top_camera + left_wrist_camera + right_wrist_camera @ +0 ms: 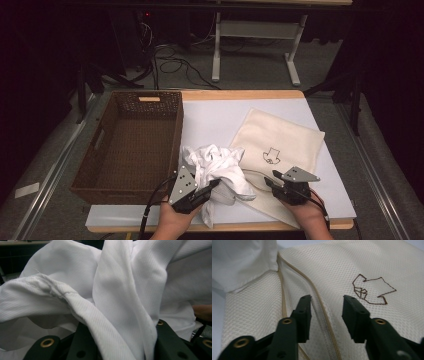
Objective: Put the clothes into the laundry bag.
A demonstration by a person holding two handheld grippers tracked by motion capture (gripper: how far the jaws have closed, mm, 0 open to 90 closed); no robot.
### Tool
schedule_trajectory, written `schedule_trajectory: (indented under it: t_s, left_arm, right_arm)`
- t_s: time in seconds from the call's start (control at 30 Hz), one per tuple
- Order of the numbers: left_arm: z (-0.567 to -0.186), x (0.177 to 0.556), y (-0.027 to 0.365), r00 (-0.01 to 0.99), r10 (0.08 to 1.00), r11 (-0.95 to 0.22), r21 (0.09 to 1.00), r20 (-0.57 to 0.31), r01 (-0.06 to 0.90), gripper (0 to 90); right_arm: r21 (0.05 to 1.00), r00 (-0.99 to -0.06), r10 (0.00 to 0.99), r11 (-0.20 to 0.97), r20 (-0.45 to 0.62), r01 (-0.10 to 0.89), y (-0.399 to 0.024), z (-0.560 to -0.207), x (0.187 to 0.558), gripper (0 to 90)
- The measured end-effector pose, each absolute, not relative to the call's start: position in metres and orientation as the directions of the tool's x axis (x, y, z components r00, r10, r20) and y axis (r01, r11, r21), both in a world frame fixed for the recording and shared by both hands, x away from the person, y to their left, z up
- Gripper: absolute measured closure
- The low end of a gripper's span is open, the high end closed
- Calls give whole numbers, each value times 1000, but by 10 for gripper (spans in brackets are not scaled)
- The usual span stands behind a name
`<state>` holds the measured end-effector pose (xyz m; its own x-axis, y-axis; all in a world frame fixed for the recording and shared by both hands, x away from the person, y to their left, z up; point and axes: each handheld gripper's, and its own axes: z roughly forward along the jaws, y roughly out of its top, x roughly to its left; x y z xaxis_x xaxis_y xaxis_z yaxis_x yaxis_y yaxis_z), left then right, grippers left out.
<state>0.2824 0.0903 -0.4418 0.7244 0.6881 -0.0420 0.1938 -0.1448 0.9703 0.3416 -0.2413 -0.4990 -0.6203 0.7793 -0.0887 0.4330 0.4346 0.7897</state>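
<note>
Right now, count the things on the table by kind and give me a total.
White garment: 1
Cream mesh bag: 1
Brown wicker basket: 1
Total: 3

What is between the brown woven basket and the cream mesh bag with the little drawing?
The crumpled white cloth lies between the brown woven basket and the cream mesh bag, overlapping the bag's near edge; the high view shows it.
</note>
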Motion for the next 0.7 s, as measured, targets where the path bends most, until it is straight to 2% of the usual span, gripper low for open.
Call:
schedule_trajectory:
  t_s: [0.17, 0.33, 0.47, 0.53, 0.57, 0.63, 0.7]
  left_arm:
    - [-443, 282, 90, 724, 689, -148, 969, -41, 197, 710]
    - [-443, 283, 91, 716, 696, -145, 969, -45, 202, 710]
    - [-442, 284, 93, 715, 697, -140, 969, -48, 201, 710]
    - [-443, 284, 93, 715, 697, -141, 969, -49, 203, 710]
    - [-443, 284, 93, 715, 697, -140, 969, -49, 204, 710]
    - [-442, 283, 93, 715, 698, -139, 969, -48, 202, 710]
    - [-442, 282, 93, 713, 700, -140, 970, -45, 199, 710]
  right_arm:
    - [776, -639, 766, 445, -71, 447, -240, -500, 348, 782]
    - [753, -641, 764, 464, -73, 467, -238, -502, 353, 841]
    - [739, -649, 754, 494, -102, 458, -238, -502, 356, 831]
    - [744, -649, 754, 487, -96, 456, -238, -501, 357, 716]
    - [745, -648, 756, 485, -95, 458, -238, -501, 356, 697]
    - [748, -655, 751, 481, -83, 457, -239, -503, 356, 699]
    - [744, -663, 746, 480, -66, 465, -240, -504, 355, 739]
